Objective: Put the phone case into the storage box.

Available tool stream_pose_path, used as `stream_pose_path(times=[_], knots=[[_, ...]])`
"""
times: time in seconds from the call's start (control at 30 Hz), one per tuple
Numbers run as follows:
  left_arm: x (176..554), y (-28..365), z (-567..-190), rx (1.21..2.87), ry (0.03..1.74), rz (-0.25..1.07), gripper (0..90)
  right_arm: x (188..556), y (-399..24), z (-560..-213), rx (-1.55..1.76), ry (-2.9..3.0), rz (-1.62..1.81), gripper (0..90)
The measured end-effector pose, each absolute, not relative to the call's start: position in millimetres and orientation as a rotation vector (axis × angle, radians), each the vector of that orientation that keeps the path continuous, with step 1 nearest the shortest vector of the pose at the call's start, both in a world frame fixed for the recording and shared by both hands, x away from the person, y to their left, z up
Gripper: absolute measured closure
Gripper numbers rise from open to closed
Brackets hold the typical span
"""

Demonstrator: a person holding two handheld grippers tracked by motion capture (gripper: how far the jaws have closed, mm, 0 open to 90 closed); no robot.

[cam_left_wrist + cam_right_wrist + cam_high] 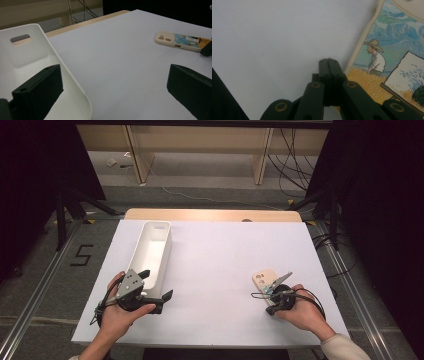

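A cream phone case (261, 279) with a painted picture lies flat near the table's right front; it is also in the left gripper view (180, 41) and the right gripper view (392, 55). My right gripper (256, 295) is shut, its joined tips (329, 60) low over the table right at the case's long edge, with nothing seen between the jaws. A long white bin (146, 251) stands empty at the left. My left gripper (157, 283) is open at the bin's near end (30, 57), one jaw over the bin and the other over the bare table (115, 72).
The white tabletop (225, 255) stretches between the bin and the case. Its front edge runs just behind both hands. Beyond the far wooden edge are table legs, cables and tripod feet on the floor.
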State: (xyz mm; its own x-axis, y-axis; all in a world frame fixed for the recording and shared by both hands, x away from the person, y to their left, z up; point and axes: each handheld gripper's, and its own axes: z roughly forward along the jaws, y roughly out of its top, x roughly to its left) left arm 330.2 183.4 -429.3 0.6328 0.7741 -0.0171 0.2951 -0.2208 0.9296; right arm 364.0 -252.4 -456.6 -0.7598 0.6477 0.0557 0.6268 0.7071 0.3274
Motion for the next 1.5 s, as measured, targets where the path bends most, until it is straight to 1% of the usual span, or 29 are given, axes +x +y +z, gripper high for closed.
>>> stream_pose_path(times=[0.17, 0.27, 0.3, 0.4, 0.43, 0.5, 0.6, 0.67, 0.73, 0.8, 0.93, 1.1, 1.5], knots=[[330, 183, -429, 1.792, 0.863, 0.563, 0.0, 364, -253, -454, 1.063, 2.824, 0.535, 88.7], [330, 183, -429, 1.792, 0.863, 0.563, 0.0, 365, -256, -443, 1.079, 2.787, 0.593, 81.9], [330, 183, -429, 1.793, 0.863, 0.563, 0.0, 365, -256, -443, 1.079, 2.787, 0.593, 81.9], [330, 183, -429, 1.792, 0.862, 0.563, 0.0, 372, -261, -435, 1.117, 2.724, 0.628, 76.3], [330, 183, -429, 1.793, 0.862, 0.563, 0.0, 372, -261, -435, 1.117, 2.724, 0.628, 76.3], [330, 183, -429, 1.792, 0.863, 0.563, 0.0, 376, -263, -431, 1.12, 2.692, 0.624, 69.6], [330, 183, -429, 1.793, 0.863, 0.563, 0.0, 384, -265, -430, 1.152, 2.639, 0.592, 54.5], [330, 183, -429, 1.793, 0.863, 0.563, 0.0, 389, -267, -430, 1.197, 2.602, 0.577, 41.3], [330, 183, -429, 1.792, 0.866, 0.564, 0.0, 393, -267, -432, 1.226, 2.588, 0.545, 30.2], [330, 183, -429, 1.792, 0.866, 0.564, 0.0, 398, -267, -437, 1.268, 2.565, 0.507, 16.5], [330, 183, -429, 1.791, 0.867, 0.564, 0.0, 402, -267, -441, 1.284, 2.574, 0.498, 15.0], [330, 183, -429, 1.792, 0.864, 0.565, 0.0, 407, -269, -447, 1.301, 2.587, 0.467, 10.4], [330, 183, -429, 1.792, 0.865, 0.566, 0.0, 412, -267, -451, 1.322, 2.589, 0.458, 7.5]])
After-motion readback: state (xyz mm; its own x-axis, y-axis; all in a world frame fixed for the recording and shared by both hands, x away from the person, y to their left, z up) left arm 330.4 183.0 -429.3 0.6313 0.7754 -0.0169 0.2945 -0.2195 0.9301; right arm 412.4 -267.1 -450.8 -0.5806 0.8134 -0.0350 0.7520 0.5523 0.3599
